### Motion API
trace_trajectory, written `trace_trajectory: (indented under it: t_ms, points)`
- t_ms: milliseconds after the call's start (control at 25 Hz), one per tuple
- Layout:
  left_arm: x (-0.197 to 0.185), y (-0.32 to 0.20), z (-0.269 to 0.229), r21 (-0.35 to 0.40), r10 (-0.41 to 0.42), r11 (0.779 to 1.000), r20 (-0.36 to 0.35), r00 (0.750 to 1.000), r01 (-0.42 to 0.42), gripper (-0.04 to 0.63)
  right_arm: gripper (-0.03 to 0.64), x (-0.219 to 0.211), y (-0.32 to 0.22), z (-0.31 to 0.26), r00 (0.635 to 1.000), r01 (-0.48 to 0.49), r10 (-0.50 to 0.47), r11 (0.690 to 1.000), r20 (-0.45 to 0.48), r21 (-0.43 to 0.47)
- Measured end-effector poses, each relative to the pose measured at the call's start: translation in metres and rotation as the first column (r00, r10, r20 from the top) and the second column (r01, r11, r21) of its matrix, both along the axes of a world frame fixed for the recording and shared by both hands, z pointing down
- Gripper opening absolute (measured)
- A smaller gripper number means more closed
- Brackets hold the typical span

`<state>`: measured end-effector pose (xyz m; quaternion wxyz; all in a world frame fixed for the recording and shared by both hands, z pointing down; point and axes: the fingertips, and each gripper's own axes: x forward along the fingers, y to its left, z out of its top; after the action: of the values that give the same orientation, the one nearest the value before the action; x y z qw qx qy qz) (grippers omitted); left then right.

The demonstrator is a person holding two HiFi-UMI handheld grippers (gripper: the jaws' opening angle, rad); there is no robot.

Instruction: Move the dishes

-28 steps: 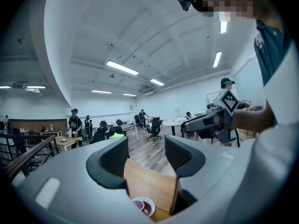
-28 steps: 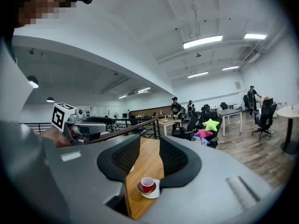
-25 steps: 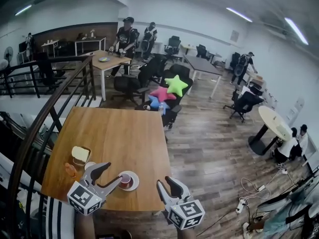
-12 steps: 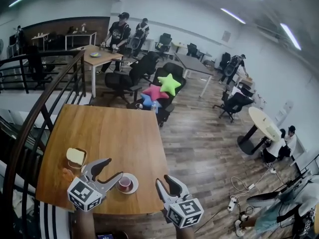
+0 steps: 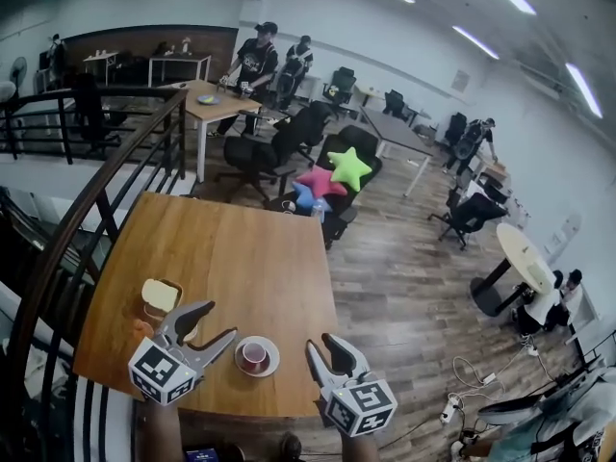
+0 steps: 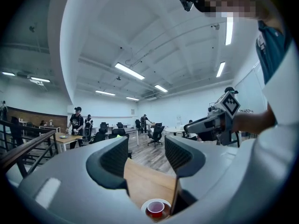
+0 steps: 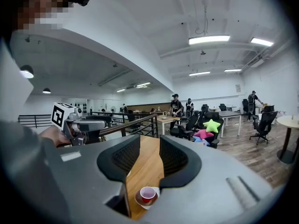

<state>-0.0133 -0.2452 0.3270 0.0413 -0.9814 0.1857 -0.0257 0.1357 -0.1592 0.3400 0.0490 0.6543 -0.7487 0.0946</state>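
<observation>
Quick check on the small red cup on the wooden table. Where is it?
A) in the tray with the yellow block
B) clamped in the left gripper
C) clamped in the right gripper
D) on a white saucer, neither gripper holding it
D: the small red cup sits on the white saucer, while the left gripper and right gripper both have open, empty jaws.

The table (image 5: 221, 258) is smooth, warm-toned wood with a soft sheen. The floor (image 5: 404, 287) is darker wood planking. The saucer (image 5: 271, 364) looks glossy white and the cup (image 5: 254, 354) shiny red. The left gripper (image 5: 218, 321) and right gripper (image 5: 322, 345) have matt grey plastic shells and ribbed black pads (image 6: 114, 158).
</observation>
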Motion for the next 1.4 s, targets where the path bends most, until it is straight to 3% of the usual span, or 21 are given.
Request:
trace_trajectory:
  t_ms: [400, 680, 1120, 1400]
  points:
    - [-0.021, -0.006, 0.004, -0.016, -0.157, 0.987, 0.032, 0.987, 0.157, 0.241, 0.114, -0.007, -0.042, 0.003, 0.986, 0.163, -0.163, 0.987, 0.037, 0.000]
    - [-0.008, -0.008, 0.032, -0.068, -0.214, 0.973, 0.074, 0.974, 0.219, 0.247, 0.114, 0.005, -0.059, 0.023, 0.971, 0.233, -0.230, 0.972, 0.062, -0.042]
    - [0.028, -0.019, 0.102, -0.198, -0.237, 0.945, 0.134, 0.962, 0.261, 0.255, 0.114, 0.031, -0.078, 0.070, 0.956, 0.285, -0.272, 0.949, 0.110, -0.137]
    - [0.043, -0.025, 0.173, -0.258, -0.232, 0.923, 0.220, 0.947, 0.286, 0.276, 0.114, 0.037, -0.087, 0.111, 0.949, 0.307, -0.283, 0.931, 0.141, -0.199]
